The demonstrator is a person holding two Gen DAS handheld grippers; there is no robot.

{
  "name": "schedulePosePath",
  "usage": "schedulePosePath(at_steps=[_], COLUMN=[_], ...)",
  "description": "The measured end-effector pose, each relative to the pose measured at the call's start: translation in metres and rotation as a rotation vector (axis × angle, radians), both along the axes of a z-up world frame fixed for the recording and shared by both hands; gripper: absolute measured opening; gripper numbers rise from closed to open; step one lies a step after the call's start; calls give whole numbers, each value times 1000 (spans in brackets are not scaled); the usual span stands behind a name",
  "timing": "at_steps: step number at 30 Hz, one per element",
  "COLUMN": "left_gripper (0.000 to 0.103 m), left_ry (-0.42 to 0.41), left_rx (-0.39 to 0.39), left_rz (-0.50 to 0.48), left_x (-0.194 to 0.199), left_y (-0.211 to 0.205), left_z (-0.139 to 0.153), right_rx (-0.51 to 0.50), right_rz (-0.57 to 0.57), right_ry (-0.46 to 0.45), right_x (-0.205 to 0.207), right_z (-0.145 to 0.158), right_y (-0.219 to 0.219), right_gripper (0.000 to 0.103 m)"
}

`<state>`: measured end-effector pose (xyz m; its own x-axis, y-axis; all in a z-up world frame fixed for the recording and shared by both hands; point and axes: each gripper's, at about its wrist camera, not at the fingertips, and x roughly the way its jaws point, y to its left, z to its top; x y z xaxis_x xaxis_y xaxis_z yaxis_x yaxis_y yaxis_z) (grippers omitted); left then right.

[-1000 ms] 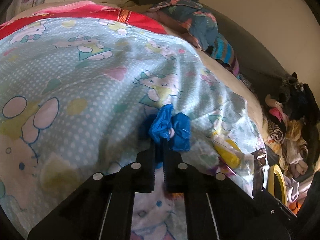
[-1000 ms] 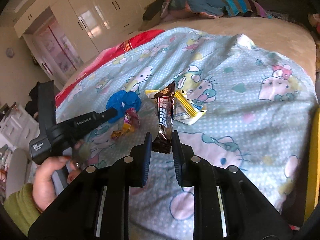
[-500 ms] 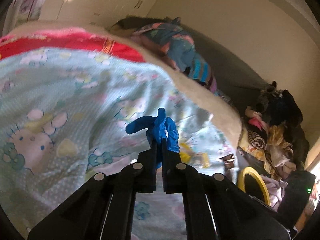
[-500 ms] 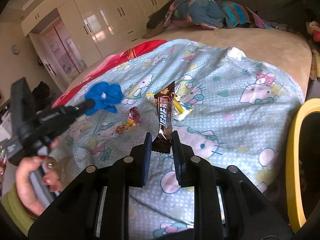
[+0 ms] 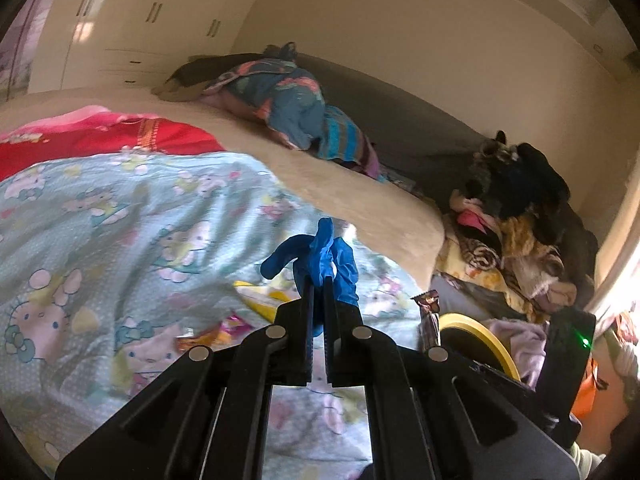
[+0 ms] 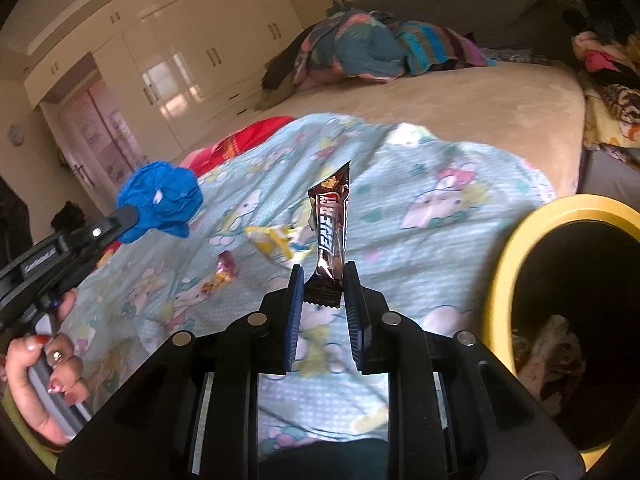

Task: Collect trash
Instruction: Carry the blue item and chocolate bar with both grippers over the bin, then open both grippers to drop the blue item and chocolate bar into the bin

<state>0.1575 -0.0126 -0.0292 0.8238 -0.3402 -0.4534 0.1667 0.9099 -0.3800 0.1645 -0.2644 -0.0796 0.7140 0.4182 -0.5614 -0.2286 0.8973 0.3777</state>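
My left gripper (image 5: 318,280) is shut on a crumpled blue glove (image 5: 320,254) and holds it above the bed; the glove also shows in the right wrist view (image 6: 162,200). My right gripper (image 6: 323,280) is shut on a brown candy bar wrapper (image 6: 331,224), held upright above the Hello Kitty sheet (image 6: 440,216). A yellow-rimmed black bin (image 6: 516,248) stands at the right, with some trash inside. A yellow wrapper (image 6: 276,242) and a small red-gold wrapper (image 6: 222,274) lie on the sheet.
A pile of clothes (image 5: 516,224) lies past the bed's right edge. Bundled bedding (image 6: 372,46) sits at the far end of the bed. White wardrobes (image 6: 180,56) line the back wall.
Both grippers have lifted their loads off the sheet and moved toward the yellow-rimmed bin, which now shows large at the right in the right wrist view.
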Motion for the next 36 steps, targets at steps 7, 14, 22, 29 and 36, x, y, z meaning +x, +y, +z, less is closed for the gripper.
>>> schedulePosePath(at_steps=[7,14,22,29,36], left_gripper=[4,4,4,4,4], left_ry=[-8,-6,8,22,37], left_rx=[27,60,103,137,178], left_rz=[-63,-136,-235,-305,-374], left_x=[-6,-11,-16,-20,-23], left_y=[-25,-55,-97,-130,-161], left_z=[6,7,-1,-10,-20], right_rx=[17,33,45,62,77], right_rz=[-65,-124,-211,-297,-369], right_ry=[-5,-6,4,16,46], right_x=[-5,-10,-15,-20,-24], right_z=[3,2,-1,-7,-17], right_y=[-31,-58,-97,-130,-162], right_gripper=[15,15,15,15,15])
